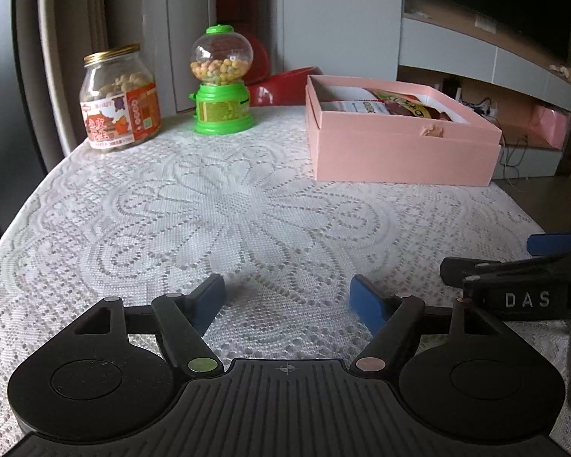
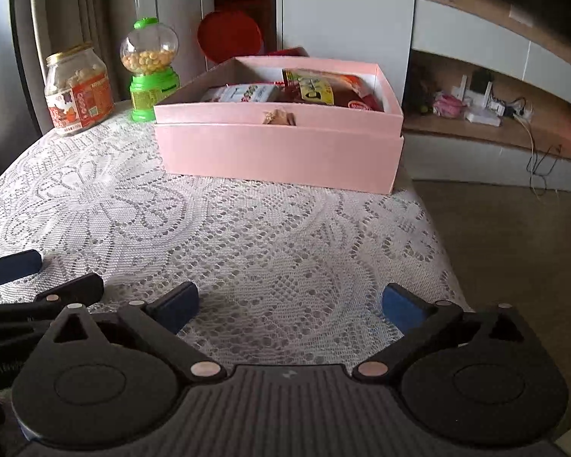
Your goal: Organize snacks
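step: snack packets (image 2: 316,89) already lie in the pink box (image 2: 281,148); jar (image 1: 120,99) and candy dispenser (image 1: 221,80) stand at the table's far left.
left gripper (image 1: 287,299): fingers apart, empty.
right gripper (image 2: 291,306): fingers apart, empty.
next: probably reach for the jar.

A white lace tablecloth (image 1: 247,205) covers the table. Behind it stands a red round lid (image 2: 230,36). Cables (image 2: 540,167) hang by the shelf.
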Demonstrator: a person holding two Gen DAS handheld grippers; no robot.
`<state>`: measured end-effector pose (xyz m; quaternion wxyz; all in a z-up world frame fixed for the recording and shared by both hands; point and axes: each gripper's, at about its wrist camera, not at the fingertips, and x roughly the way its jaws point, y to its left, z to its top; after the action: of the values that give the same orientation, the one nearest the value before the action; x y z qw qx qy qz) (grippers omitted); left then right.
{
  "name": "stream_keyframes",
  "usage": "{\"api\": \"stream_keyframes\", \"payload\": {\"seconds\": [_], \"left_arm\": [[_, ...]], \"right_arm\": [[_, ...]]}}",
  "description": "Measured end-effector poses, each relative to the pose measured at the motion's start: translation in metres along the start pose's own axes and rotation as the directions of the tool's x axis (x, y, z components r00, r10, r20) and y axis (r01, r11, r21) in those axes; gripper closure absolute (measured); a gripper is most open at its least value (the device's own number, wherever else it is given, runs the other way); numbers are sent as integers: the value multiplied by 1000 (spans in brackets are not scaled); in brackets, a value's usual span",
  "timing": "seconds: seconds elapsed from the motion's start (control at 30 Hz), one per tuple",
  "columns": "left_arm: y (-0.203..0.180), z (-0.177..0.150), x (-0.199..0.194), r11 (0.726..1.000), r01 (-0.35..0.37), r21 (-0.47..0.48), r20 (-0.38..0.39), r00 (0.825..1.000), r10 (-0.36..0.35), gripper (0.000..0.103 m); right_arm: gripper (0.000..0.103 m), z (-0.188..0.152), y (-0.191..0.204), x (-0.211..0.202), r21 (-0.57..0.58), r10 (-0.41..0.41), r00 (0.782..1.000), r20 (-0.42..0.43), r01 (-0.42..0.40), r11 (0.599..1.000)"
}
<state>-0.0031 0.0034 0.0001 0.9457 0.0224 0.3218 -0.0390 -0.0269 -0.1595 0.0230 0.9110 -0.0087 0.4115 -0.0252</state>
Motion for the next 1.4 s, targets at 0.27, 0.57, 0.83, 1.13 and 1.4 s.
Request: {"api": "stream_keyframes", "payload": {"seconds": [0.27, 0.57, 0.83, 1.13, 1.4], "left_arm": [[1, 1, 2, 1000, 7, -9, -1, 1000, -7, 23], [1, 1, 2, 1000, 10, -11, -1, 1000, -10, 23], [1, 1, 2, 1000, 9, -11, -1, 1000, -9, 23], [1, 1, 2, 1000, 9, -11, -1, 1000, -9, 23], [1, 1, 2, 1000, 9, -12, -1, 1000, -9, 23]], "right_arm": [[0, -4, -3, -3, 0, 15, 999, 30, -15, 1000], [0, -5, -2, -2, 2, 13, 999, 29, -13, 1000], [0, -5, -2, -2, 2, 13, 999, 29, -13, 1000], [0, -5, -2, -2, 2, 13, 999, 29, -13, 1000], [0, -5, -2, -2, 2, 13, 999, 29, -13, 1000]]}}
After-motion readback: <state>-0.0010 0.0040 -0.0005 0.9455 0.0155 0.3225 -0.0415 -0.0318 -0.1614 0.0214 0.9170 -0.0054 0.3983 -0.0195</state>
